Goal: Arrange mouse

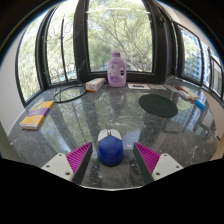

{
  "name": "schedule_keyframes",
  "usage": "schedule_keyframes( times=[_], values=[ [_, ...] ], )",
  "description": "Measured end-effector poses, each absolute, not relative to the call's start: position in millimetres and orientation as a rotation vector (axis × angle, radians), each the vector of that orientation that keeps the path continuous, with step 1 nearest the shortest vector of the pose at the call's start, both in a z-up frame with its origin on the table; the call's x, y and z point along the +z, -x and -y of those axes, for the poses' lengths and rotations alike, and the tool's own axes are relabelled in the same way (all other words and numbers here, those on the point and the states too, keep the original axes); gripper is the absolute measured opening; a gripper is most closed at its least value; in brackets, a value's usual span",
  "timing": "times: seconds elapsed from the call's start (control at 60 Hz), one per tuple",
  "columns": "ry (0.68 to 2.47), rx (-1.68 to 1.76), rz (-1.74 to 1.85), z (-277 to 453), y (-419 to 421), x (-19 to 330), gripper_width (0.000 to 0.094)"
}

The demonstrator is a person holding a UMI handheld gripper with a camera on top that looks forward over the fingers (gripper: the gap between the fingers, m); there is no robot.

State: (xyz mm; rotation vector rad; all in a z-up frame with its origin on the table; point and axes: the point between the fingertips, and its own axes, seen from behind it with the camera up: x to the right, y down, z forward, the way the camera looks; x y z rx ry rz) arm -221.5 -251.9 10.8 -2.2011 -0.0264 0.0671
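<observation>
A blue and white mouse (110, 147) lies on the glossy grey table (100, 115), between my two fingers with a gap on each side. My gripper (113, 158) is open, its magenta pads (80, 157) flanking the mouse's near end. A round dark mouse mat (157, 103) lies beyond, to the right of the fingers.
A pink bottle (117, 70) stands at the far table edge by the windows, a small white box (95, 85) to its left. A yellow and orange block (35, 121) lies at the left. Small items (190, 96) sit at the far right. A dark cable (68, 93) curves at the back left.
</observation>
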Motion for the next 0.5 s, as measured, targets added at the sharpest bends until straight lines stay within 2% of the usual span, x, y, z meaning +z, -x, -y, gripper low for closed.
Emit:
schedule_keyframes(
  times=[0.117,0.233,0.283,0.5],
  values=[
    [2.192,0.029,0.060,224.2,231.1,-2.9,0.0808],
    [2.208,0.007,0.052,214.8,232.6,-13.6,0.0631],
    [2.209,0.004,0.056,213.7,232.9,-12.7,0.0518],
    [2.214,0.030,0.073,212.2,235.4,-11.4,0.0363]
  ],
)
